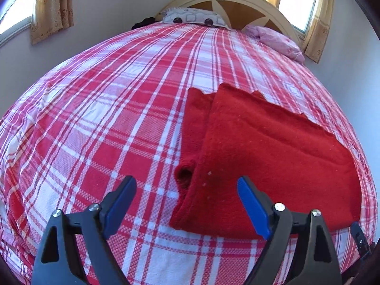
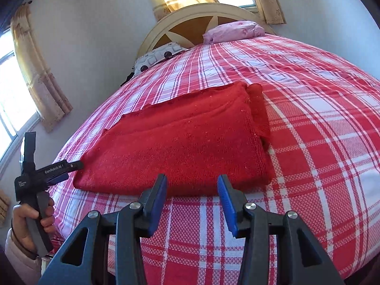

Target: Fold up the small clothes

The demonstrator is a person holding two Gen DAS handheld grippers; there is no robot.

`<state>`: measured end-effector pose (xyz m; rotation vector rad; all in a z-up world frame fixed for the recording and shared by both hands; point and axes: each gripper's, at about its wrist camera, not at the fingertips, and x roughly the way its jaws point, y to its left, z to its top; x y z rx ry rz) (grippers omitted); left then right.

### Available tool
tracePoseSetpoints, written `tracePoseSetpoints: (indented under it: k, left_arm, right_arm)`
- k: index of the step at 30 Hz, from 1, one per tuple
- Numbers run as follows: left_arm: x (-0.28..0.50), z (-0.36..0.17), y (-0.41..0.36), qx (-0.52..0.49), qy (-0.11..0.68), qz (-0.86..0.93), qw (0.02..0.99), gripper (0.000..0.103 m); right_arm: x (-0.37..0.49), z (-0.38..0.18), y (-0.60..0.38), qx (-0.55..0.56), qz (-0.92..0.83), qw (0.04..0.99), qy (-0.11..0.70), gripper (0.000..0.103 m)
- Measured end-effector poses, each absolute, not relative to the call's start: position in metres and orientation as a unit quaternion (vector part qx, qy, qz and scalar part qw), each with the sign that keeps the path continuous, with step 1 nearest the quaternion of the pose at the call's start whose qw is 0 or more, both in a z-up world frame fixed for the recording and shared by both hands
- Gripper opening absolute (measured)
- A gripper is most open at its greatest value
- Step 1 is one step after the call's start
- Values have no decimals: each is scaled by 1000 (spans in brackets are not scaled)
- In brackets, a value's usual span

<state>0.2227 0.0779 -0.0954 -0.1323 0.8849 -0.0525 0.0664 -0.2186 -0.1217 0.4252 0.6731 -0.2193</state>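
Red knitted sweater (image 2: 180, 142) lies folded; both grippers, left gripper (image 1: 185, 204) and right gripper (image 2: 191, 197), are spread wide and empty, so a shallow pinch could undo its layers.

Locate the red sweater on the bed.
The folded red sweater lies on the plaid bedspread near the foot edge, just ahead of both open claws, untouched.

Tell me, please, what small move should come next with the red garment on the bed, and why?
Probably lower the right gripper onto the near edge of the red garment and close on it, to fold it once more. Both grippers are open and hold nothing, the left gripper too. The garment lies folded on the plaid bedcover, yet one part sticks out at its side.
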Motion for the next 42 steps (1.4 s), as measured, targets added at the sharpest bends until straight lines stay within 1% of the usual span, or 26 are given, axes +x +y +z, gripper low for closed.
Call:
tracePoseSetpoints:
  k: [1,3,6,10,14,17,21,22,23,24,25,26,29,31,32,33,34,36,42]
  left_arm:
    - [224,-95,77,-59,426,-23,903,95]
    - [229,-98,77,-55,428,-16,902,96]
    - [238,-112,84,-83,454,-15,887,96]
    - [237,-121,91,-123,464,-20,877,96]
    - [236,-122,85,-102,462,-19,881,96]
    - [234,-125,83,-97,458,-22,884,99]
    - [230,-126,79,-73,454,-22,888,99]
    - [230,-126,78,-70,454,-23,888,99]
    - [228,-126,79,-72,452,-24,889,99]
    - [226,-125,81,-80,449,-27,889,95]
    - [223,-123,84,-93,445,-34,890,89]
    - [222,-122,86,-107,440,-46,890,85]
    - [222,-122,88,-130,440,-79,885,66]
    - [224,-124,82,-120,442,-87,885,36]
    - [224,-124,78,-111,440,-93,886,29]
    - [223,-124,75,-104,436,-97,888,17]
    - [221,-124,75,-108,431,-102,890,14]
    - [220,-124,80,-120,426,-103,891,13]
    - [213,-121,101,-165,414,-96,890,10]
  right_arm:
    - [67,-123,-218,208,-105,915,328,46]
    - [67,-124,-218,210,-102,915,329,46]
    - [68,-127,-219,211,-101,914,332,46]
    - [66,-129,-223,215,-103,912,333,46]
    - [67,-131,-226,225,-102,910,334,46]
    - [68,-127,-225,222,-98,912,330,46]
    - [67,-121,-225,215,-112,916,321,46]
    - [66,-121,-227,215,-118,915,320,51]
    - [66,-120,-229,218,-125,914,320,59]
    - [63,-119,-232,223,-130,913,316,62]
    - [62,-119,-233,227,-132,913,313,62]
    - [61,-118,-234,230,-132,912,311,62]
    - [65,-114,-235,230,-113,915,312,62]
    - [73,-107,-231,218,-101,920,311,62]
    - [77,-103,-229,212,-99,922,308,62]
    - [81,-100,-226,209,-98,924,305,62]
    - [86,-97,-224,210,-95,925,302,62]
    - [93,-95,-222,216,-90,925,300,62]
    - [117,-101,-205,209,-70,919,325,62]
